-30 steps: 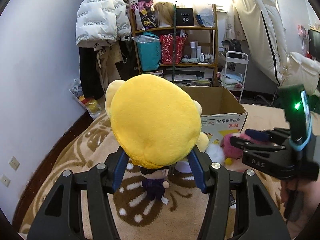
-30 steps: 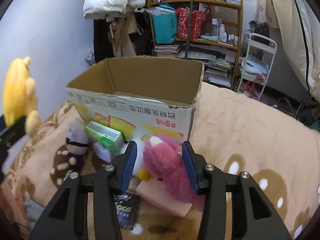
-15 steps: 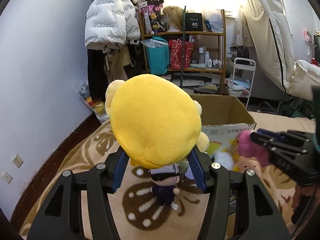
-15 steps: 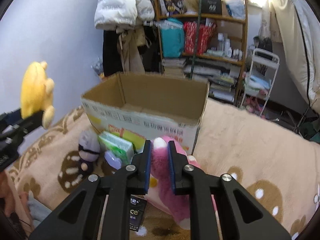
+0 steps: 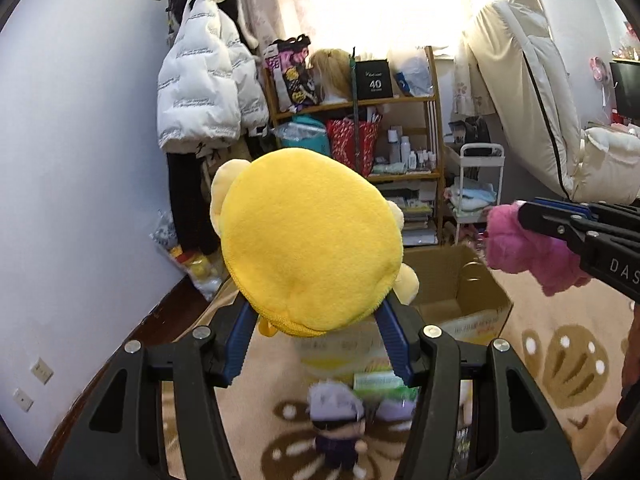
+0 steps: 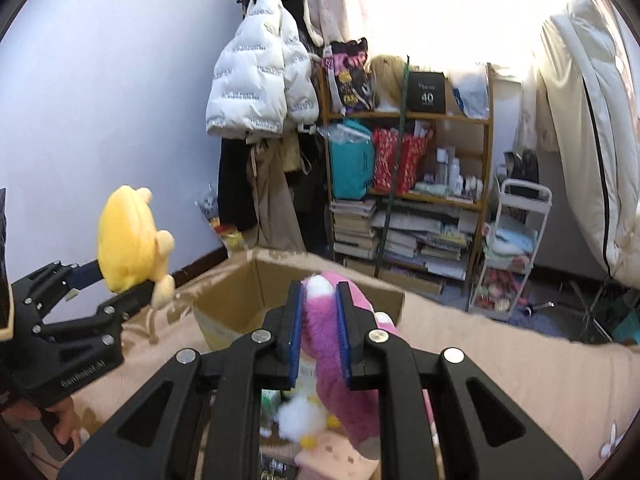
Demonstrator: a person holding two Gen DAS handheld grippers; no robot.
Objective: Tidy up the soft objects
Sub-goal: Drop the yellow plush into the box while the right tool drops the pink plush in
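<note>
While both toys hang clamped, a cardboard box (image 6: 256,292) sits below.

A round yellow plush (image 5: 308,236) and a fluffy pink plush (image 6: 332,344) hang above the open cardboard box (image 5: 460,280).

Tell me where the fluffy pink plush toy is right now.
The fluffy pink plush toy hangs clamped in the right gripper, lifted just in front of the open brown cardboard box; in the left wrist view it shows at far right.
</note>
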